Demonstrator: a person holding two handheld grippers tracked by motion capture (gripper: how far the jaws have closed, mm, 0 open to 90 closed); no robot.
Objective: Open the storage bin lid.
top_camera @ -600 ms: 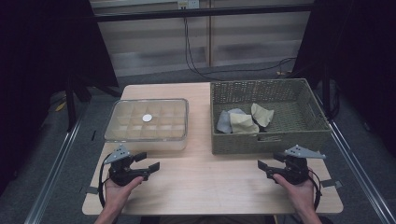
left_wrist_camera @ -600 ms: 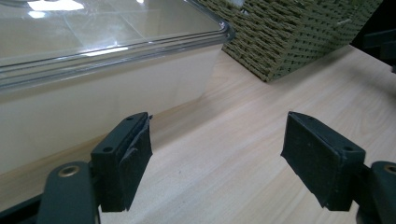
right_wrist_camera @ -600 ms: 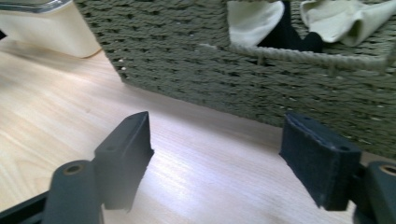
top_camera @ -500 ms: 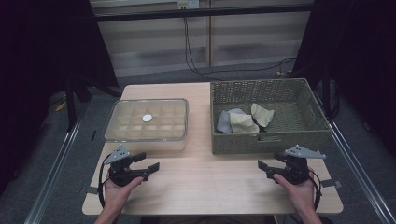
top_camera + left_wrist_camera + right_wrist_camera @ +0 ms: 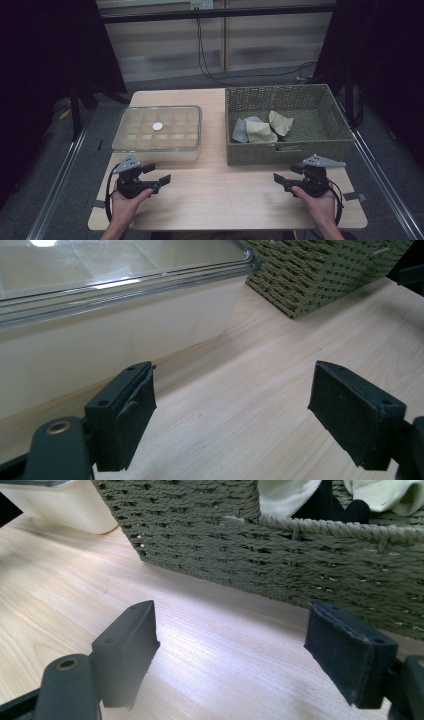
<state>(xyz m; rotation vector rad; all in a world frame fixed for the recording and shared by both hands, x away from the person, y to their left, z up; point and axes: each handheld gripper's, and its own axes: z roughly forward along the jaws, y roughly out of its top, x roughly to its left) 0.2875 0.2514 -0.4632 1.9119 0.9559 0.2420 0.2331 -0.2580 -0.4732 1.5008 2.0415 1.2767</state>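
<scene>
Both grippers are resting on the desk (image 5: pixel 220 195), fingers wide apart and empty: left gripper (image 5: pixel 161 181) near the lidded plastic organizer box (image 5: pixel 157 132), right gripper (image 5: pixel 280 181) before the wicker basket (image 5: pixel 290 150) of folded cloths (image 5: pixel 260 131). Reaching over the rim risks snagging the weave.

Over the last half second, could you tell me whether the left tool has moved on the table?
No. The left tool sits just as near the clear box.

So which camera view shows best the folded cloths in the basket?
The high view: the cloths lie fully visible inside the woven basket. The right gripper view catches just pale edges over the rim; the left gripper view gives the basket's outer wall.
</scene>
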